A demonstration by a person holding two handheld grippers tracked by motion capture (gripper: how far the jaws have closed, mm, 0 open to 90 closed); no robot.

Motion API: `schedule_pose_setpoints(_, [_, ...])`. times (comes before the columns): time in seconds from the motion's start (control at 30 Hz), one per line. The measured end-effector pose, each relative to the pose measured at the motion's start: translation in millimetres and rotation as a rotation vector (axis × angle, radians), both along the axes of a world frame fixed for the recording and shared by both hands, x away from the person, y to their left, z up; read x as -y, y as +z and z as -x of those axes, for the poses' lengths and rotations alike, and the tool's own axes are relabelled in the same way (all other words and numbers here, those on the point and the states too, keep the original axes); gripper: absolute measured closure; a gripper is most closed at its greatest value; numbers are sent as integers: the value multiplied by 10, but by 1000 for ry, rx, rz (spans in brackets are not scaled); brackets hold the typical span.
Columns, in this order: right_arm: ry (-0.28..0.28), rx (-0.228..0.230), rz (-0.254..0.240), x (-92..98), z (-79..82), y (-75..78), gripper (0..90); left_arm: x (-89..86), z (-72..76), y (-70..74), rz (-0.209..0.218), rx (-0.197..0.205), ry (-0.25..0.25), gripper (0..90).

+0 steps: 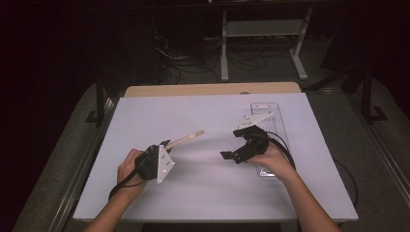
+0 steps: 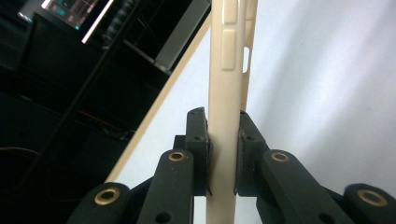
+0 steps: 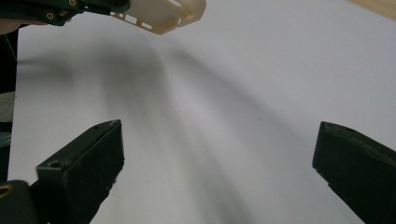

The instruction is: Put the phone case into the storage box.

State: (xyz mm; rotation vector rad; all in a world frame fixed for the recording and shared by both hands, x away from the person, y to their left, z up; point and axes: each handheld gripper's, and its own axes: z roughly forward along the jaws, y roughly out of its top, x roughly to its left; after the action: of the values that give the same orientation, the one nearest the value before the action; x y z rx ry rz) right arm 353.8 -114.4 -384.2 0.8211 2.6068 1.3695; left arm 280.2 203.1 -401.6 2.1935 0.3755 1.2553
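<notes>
Between the black jaws of the left hand-held gripper [image 2: 223, 154], a cream phone case [image 2: 226, 70] is clamped on edge, the pads pressing both its flat sides, so that it juts forward and slightly upward above the white counter [image 1: 203, 193] at the person's left. To its right and apart from it, the right hand-held gripper [image 1: 231, 144] hovers with its jaws spread wide and nothing between them, pointed toward the case's far end [image 3: 163, 14]. Beyond the right hand [image 1: 273, 159], a clear plastic tray [image 1: 266, 108] lies along the counter's right side.
</notes>
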Motion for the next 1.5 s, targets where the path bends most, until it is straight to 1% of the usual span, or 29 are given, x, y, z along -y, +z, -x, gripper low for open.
schedule_pose_setpoints(0.07, [0,0,0,0,0,0,17,-9,-11,6,25,-22,4,792])
schedule_pose_setpoints(0.1, [0,0,0,0,0,0,17,-14,-17,13,27,-31,5,792])
schedule_pose_setpoints(0.3, [1,2,0,1,-2,-1,17,-33,-37,34,95,-76,19,792])
schedule_pose_setpoints(0.43, [2,5,1,0,-3,-3,17,-49,-56,45,152,-111,29,792])
schedule_pose_setpoints(0.47, [-2,-3,0,-1,1,1,17,-57,-62,55,158,-124,32,792])
schedule_pose_setpoints(0.5, [-2,-2,0,-1,1,1,17,-64,-70,60,165,-131,34,792])
schedule_pose_setpoints(0.53, [2,4,0,1,-3,-2,17,-65,-74,57,187,-142,40,792])
schedule_pose_setpoints(0.6, [3,6,1,2,-5,-3,17,-82,-88,68,211,-167,45,792])
schedule_pose_setpoints(0.63, [3,4,0,1,-4,-3,17,-91,-100,74,228,-168,42,792])
schedule_pose_setpoints(0.7, [2,3,0,1,-4,-3,17,-104,-106,77,267,-190,45,792])
schedule_pose_setpoints(0.73, [3,4,0,0,-4,-3,17,-116,-112,85,274,-198,48,792])
schedule_pose_setpoints(0.8, [2,4,1,0,-4,-3,17,-132,-123,92,307,-218,51,792])
schedule_pose_setpoints(0.87, [3,3,1,0,-5,-3,17,-148,-131,99,330,-237,57,792])
schedule_pose_setpoints(0.97, [-1,-2,-1,3,-4,-2,17,-151,-140,96,379,-258,70,792])
schedule_pose_setpoints(1.0, [-1,-3,-2,4,-5,-2,17,-163,-151,105,369,-256,69,792])
schedule_pose_setpoints(1.03, [-2,-3,-1,4,-4,-1,17,-164,-155,102,395,-271,70,792])
schedule_pose_setpoints(1.07, [-3,-3,-1,3,-5,-1,17,-177,-165,108,411,-283,75,792])
schedule_pose_setpoints(1.1, [-4,-2,-2,3,-8,-3,17,-173,-169,105,440,-293,78,792])
schedule_pose_setpoints(1.23, [-7,-10,-7,8,-15,-5,13,-192,-191,115,491,-316,88,792])
schedule_pose_setpoints(1.33, [-16,-27,-8,14,-15,-2,5,-221,-209,120,521,-350,102,791])
schedule_pose_setpoints(1.37, [-15,-25,-4,12,-15,-4,5,-221,-211,116,547,-366,113,792])
schedule_pose_setpoints(1.4, [-16,-27,-1,10,-12,-5,5,-235,-223,117,553,-372,109,791])
schedule_pose_setpoints(1.43, [-14,-27,3,9,-13,-6,5,-232,-223,112,584,-390,119,791])
schedule_pose_setpoints(1.47, [-17,-29,5,8,-12,-6,5,-251,-235,115,576,-393,116,791])
schedule_pose_setpoints(1.5, [-21,-33,6,7,-11,-3,5,-246,-235,112,585,-393,121,791])
